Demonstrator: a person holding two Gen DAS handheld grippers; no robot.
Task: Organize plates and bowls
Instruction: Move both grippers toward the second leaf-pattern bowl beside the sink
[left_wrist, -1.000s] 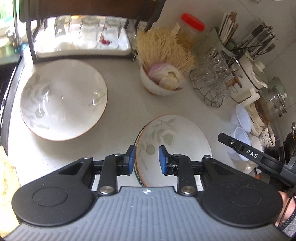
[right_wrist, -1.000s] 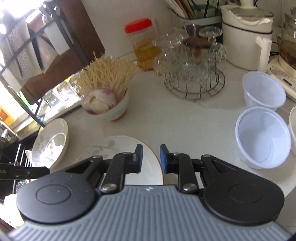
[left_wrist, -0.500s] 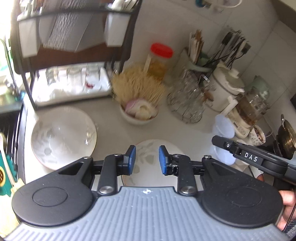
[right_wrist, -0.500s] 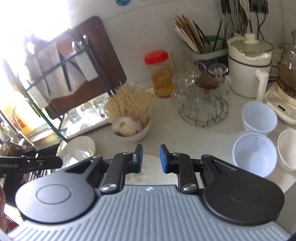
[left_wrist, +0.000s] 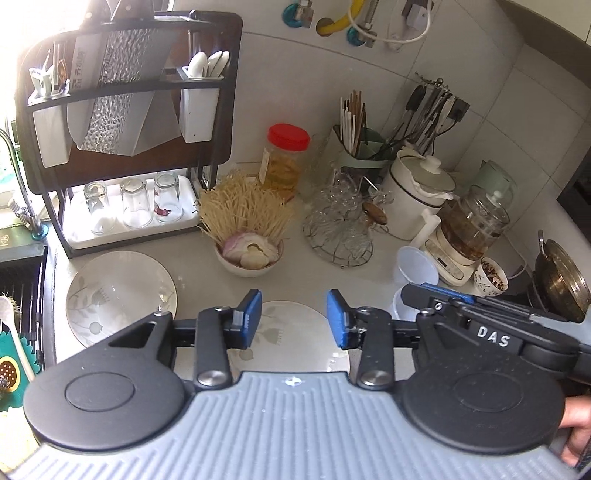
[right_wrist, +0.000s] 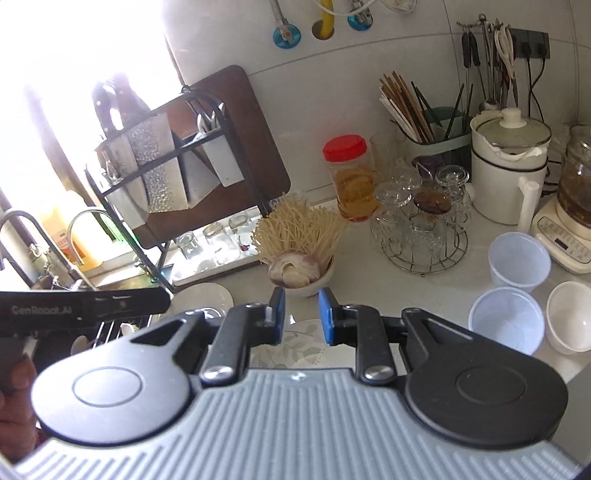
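Two white plates with a leaf pattern lie on the pale counter. The smaller plate (left_wrist: 291, 332) sits below my left gripper (left_wrist: 294, 319), whose jaws are opening with nothing between them. The larger plate (left_wrist: 120, 295) lies to its left, beside the sink. In the right wrist view the smaller plate (right_wrist: 303, 343) shows under my right gripper (right_wrist: 301, 314), whose pads stand a little apart and hold nothing. Both grippers hang well above the counter. A white bowl (left_wrist: 249, 258) holding onion and enoki mushrooms stands behind the plates.
A black dish rack (left_wrist: 122, 110) with upturned glasses stands at the back left, next to the sink (left_wrist: 22, 295). At the right are a wire stand of glasses (right_wrist: 424, 229), two plastic tubs (right_wrist: 506, 321), a small white bowl (right_wrist: 570, 321), a red-lidded jar (left_wrist: 284, 162) and kitchen appliances.
Both grippers have risen away from the counter, so the plates look smaller and more of the wall and rack shows. The left jaws have spread wider; the right jaws are unchanged.
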